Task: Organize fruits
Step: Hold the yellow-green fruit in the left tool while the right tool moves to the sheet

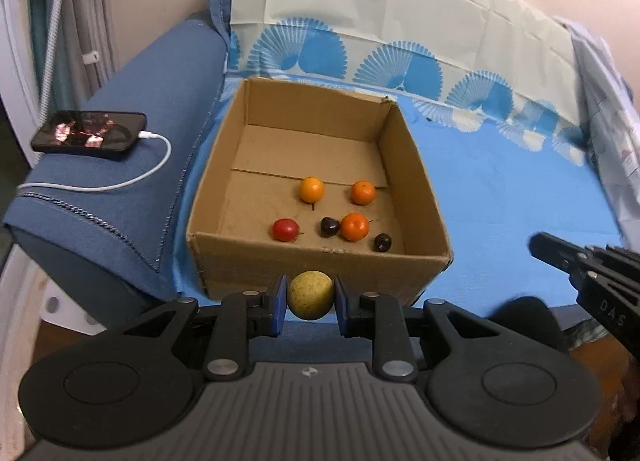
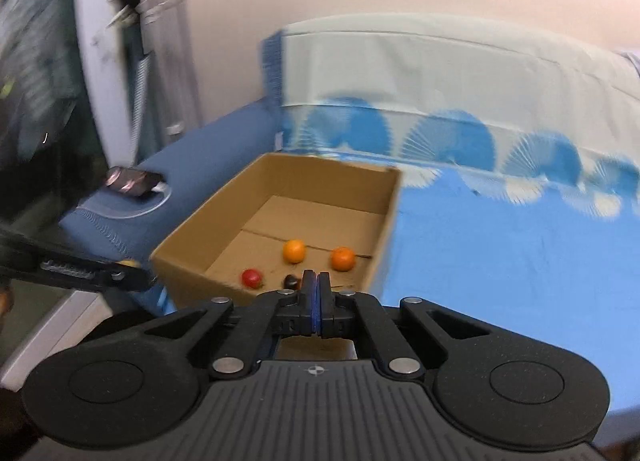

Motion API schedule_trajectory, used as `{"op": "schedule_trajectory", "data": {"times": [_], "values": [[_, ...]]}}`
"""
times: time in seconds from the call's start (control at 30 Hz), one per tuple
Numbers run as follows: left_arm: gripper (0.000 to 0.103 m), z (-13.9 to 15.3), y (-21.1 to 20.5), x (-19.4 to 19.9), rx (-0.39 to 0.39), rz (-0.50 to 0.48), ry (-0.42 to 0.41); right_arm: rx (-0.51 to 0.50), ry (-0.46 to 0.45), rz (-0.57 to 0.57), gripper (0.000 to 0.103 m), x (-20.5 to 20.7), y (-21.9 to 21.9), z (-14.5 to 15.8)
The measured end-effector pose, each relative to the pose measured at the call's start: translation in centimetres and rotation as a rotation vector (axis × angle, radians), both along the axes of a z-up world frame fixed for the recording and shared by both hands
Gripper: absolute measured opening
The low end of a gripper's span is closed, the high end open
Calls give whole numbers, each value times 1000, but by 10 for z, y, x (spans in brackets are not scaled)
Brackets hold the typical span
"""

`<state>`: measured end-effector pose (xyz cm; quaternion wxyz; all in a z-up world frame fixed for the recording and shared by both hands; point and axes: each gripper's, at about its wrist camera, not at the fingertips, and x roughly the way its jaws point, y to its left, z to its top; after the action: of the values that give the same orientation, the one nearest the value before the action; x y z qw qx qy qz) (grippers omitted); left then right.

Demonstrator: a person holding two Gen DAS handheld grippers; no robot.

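My left gripper point(image 1: 311, 301) is shut on a yellow-green round fruit point(image 1: 311, 299), held just in front of the near wall of an open cardboard box point(image 1: 320, 265). Inside the box lie three orange fruits point(image 1: 354, 226), a red fruit point(image 1: 286, 229) and two dark plums point(image 1: 329, 226). My right gripper point(image 2: 317, 291) is shut and empty, over the box's near right corner point(image 2: 372, 273); it shows at the right edge of the left wrist view point(image 1: 580, 265). In the right wrist view the box holds two orange fruits point(image 2: 343, 258), the red fruit point(image 2: 251, 278) and a plum point(image 2: 291, 282).
The box sits on a blue cloth point(image 1: 500, 189) over a sofa seat. A phone point(image 1: 89, 134) on a white charging cable point(image 1: 132, 177) lies on the blue armrest at left. The backrest is draped with a pale fan-patterned sheet point(image 1: 400, 21).
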<state>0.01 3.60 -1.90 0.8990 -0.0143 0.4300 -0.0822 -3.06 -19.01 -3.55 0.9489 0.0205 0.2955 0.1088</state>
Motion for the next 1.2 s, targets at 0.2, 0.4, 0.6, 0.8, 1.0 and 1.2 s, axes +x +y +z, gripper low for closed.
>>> {"op": "schedule_trajectory", "data": {"times": [0.2,0.4,0.6,0.8,1.0,1.2], "values": [[27,-11,5,40,-2,24,56,60,69,-123,3,16,-43,-20],[27,-8,9,62,3,60,49,126,203,-95,50,37,-48,-54],[27,-9,15,63,15,86,61,115,291,68,73,46,-18,-76],[27,-12,24,70,1,111,90,58,232,112,78,52,-5,-74],[27,-7,31,102,-8,134,81,3,90,-273,102,147,-86,-85],[27,2,23,183,-6,150,66,-100,89,-523,102,272,-145,-192]]}}
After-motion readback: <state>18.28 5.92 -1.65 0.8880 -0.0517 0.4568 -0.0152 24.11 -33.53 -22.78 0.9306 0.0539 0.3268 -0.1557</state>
